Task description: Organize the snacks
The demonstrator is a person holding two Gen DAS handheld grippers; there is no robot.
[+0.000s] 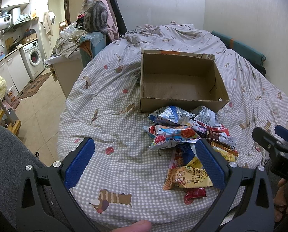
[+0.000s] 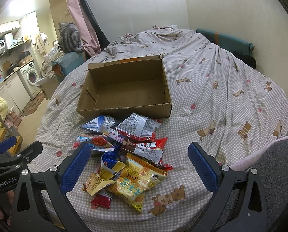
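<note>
A pile of snack packets (image 1: 190, 135) lies on the checked bedsheet (image 1: 113, 116) just in front of an empty open cardboard box (image 1: 180, 81). The pile (image 2: 124, 150) and the box (image 2: 128, 89) also show in the right wrist view. A yellow peanut packet (image 1: 188, 176) and a yellow cheese snack bag (image 2: 138, 181) lie nearest me. My left gripper (image 1: 146, 143) is open and empty, hovering left of the pile. My right gripper (image 2: 140, 150) is open and empty, above the pile's near side. Each gripper shows at the edge of the other's view.
A grey tabby cat (image 1: 94, 15) sits on a cushioned ledge beyond the bed's left side. A kitchen area with a washing machine (image 1: 34, 58) lies far left. A wall runs behind the bed, with a teal cushion (image 2: 227, 38) at the back right.
</note>
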